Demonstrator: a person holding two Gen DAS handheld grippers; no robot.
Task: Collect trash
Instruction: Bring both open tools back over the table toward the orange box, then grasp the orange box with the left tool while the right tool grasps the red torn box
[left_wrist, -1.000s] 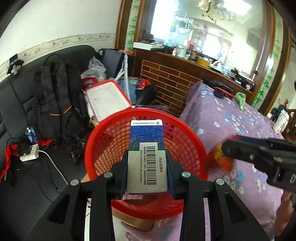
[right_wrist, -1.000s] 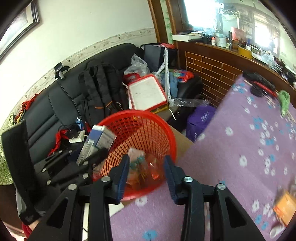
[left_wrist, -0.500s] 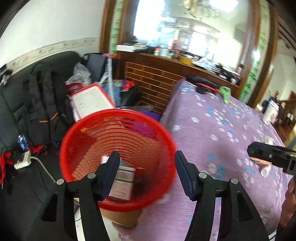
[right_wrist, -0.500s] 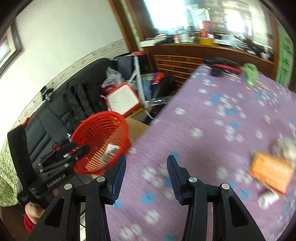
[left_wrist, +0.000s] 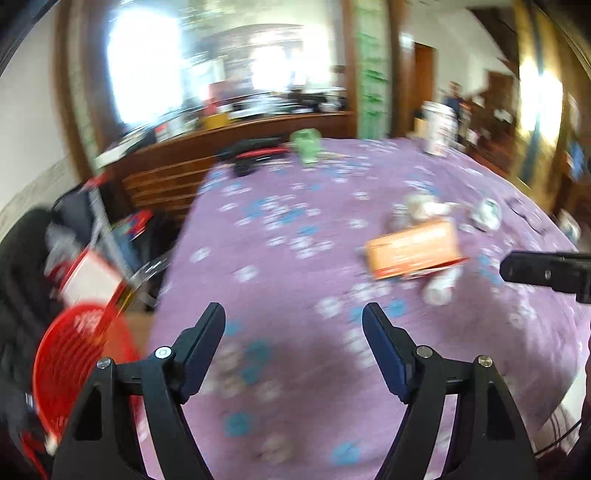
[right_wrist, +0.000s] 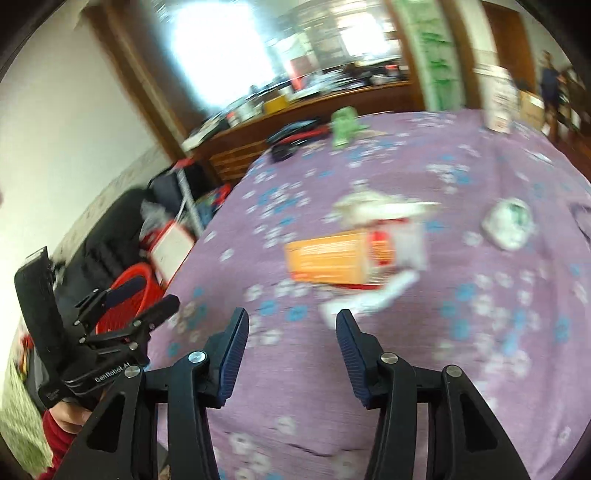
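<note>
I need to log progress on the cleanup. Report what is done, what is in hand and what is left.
Done: cannot confirm; the red basket beside the table is too blurred to show its contents. In hand: nothing. The left gripper has just been opening and is empty; so is the right gripper. Left: the orange box, white crumpled wrappers and a balled wrapper on the purple tablecloth.

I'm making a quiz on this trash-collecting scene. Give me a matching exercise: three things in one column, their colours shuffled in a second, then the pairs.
Things:
1. basket
2. flat box
3. tablecloth

Colours:
a. purple with flowers
b. red
c. orange

Pairs: 1-b, 2-c, 3-a
</note>
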